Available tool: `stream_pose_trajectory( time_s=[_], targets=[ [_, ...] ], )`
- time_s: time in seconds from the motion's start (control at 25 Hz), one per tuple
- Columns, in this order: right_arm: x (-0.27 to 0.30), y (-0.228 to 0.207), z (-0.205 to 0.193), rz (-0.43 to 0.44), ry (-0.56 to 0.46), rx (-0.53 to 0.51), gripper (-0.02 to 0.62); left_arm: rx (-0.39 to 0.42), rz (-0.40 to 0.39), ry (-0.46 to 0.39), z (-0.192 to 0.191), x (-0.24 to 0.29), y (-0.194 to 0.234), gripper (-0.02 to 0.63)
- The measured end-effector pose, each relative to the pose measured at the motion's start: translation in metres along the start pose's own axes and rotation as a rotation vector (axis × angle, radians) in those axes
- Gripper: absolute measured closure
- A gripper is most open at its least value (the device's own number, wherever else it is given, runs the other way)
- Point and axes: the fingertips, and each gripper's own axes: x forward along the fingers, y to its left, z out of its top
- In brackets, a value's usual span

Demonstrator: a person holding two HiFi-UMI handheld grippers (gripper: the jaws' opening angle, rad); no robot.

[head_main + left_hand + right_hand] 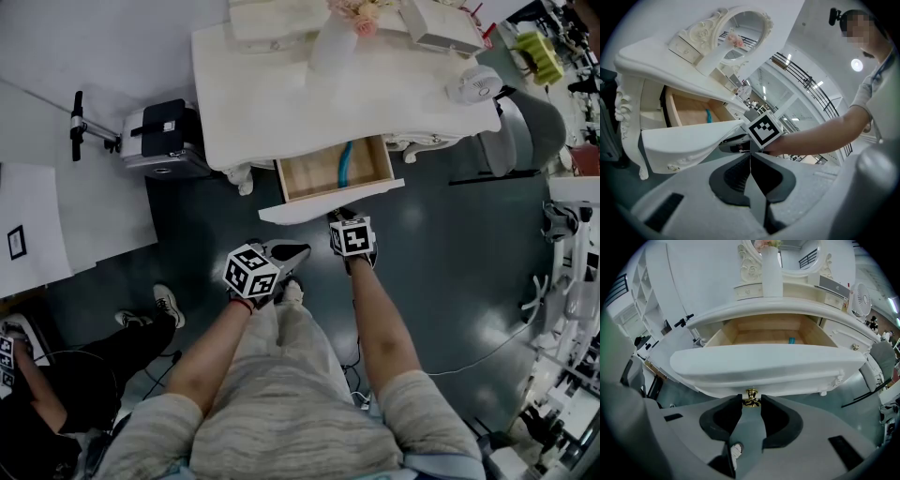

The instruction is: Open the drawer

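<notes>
Clamped on small gold metal knob [751, 393] of white curved-front wooden drawer [768, 364] with right gripper [751, 401]; pulled out from white ornate surface [787, 305]. Pressed together on nothing with left gripper [750, 156], near drawer front.

Dim, bluish light; fisheye-warped, dark-vignetted edges.

We find the right gripper [343, 218] clamped on the knob [751, 397] of the drawer [330, 199], right forearm [377, 323] stretched toward it. Left gripper [750, 158] hangs near the drawer front, jaws together, empty; left forearm [208, 356] angled inward.
</notes>
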Motion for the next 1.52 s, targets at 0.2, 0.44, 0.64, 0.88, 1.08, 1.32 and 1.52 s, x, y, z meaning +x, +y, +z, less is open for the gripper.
stream_pose_trajectory(
  time_s=[0.2,0.44,0.64,0.88,1.08,1.32,1.52],
  targets=[
    [-0.007,0.003,-0.015,0.002,0.013,0.000,0.472,0.012,-0.005,0.003,0.000,0.001,-0.008,0.591],
    [-0.014,0.005,-0.032,-0.001,0.030,0.003,0.472,0.018,-0.006,0.010,-0.005,0.001,-0.017,0.591],
    [-0.022,0.008,-0.046,0.000,0.033,0.005,0.472,0.021,-0.009,0.015,-0.011,0.002,-0.026,0.591],
    [-0.024,0.006,-0.052,-0.013,0.023,0.015,0.472,0.022,-0.012,0.021,-0.019,0.005,-0.033,0.591],
    [-0.026,0.007,-0.052,-0.014,0.016,0.022,0.474,0.019,-0.008,0.028,-0.026,0.005,-0.036,0.591],
    [-0.026,0.007,-0.052,-0.021,0.012,0.016,0.474,0.017,-0.001,0.029,-0.028,0.003,-0.035,0.591],
    [-0.025,0.006,-0.054,-0.027,0.022,0.017,0.474,0.019,0.007,0.026,-0.029,0.001,-0.035,0.591]
  ],
)
